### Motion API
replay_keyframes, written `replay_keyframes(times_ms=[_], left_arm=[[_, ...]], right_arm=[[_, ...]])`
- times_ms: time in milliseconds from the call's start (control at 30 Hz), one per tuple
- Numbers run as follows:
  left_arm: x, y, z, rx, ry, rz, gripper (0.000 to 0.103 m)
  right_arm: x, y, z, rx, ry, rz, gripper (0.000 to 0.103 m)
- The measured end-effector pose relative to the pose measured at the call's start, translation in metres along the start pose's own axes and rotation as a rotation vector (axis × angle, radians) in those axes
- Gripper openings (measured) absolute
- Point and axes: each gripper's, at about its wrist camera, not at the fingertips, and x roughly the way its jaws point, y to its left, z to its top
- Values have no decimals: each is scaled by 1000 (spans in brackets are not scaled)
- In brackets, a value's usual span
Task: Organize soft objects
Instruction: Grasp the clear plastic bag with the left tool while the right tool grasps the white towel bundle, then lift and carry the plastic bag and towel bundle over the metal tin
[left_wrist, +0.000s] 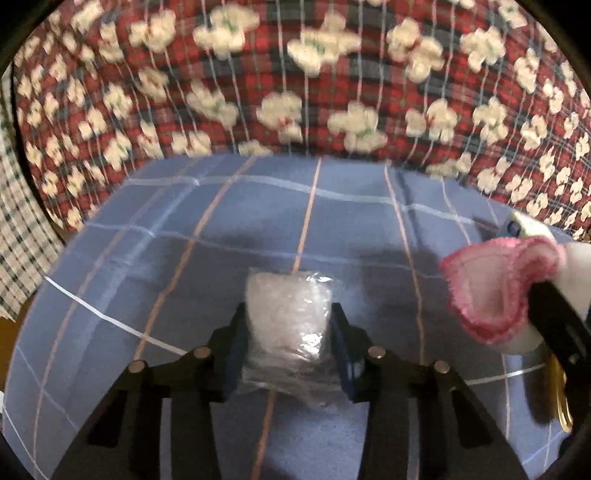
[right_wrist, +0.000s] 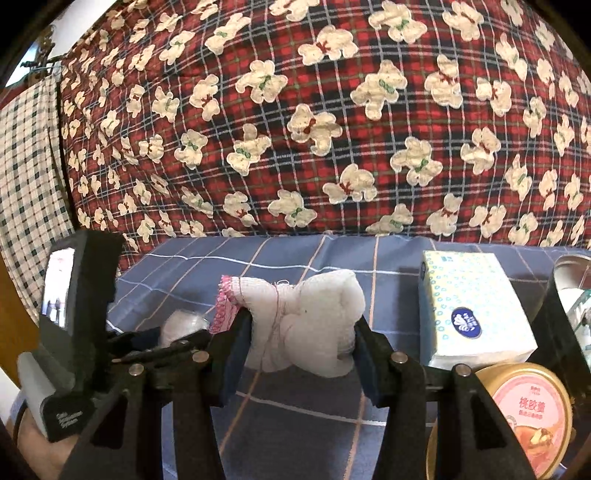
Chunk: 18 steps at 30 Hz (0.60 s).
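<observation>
A blue checked sheet covered the bed, and a red plaid quilt with cream bears rose behind it from nine to three o'clock. The left gripper had its blue pads pressed on a clear plastic bag of white stuffing, which rested on the sheet. At its three o'clock hung a white cloth with pink edging. In the right wrist view the right gripper squeezed that bunched cloth, lifted clear of the sheet. A tissue pack stood at its two o'clock, a round pink-lidded tub at four, touching the pack. The left gripper's body crowded the nine o'clock side.
</observation>
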Motion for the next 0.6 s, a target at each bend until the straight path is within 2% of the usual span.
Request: replay_keyframes(times_ms=[167, 267, 600], left_arm=[[-37, -5, -5, 21, -191, 61, 41], [-53, -6, -8, 13, -272, 62, 41], [-71, -12, -20, -15, -338, 60, 41]], right_arm=[[-7, 3, 0, -28, -45, -35, 55], [-12, 4, 0, -41, -69, -52, 55], [-23, -3, -7, -52, -85, -92, 55]])
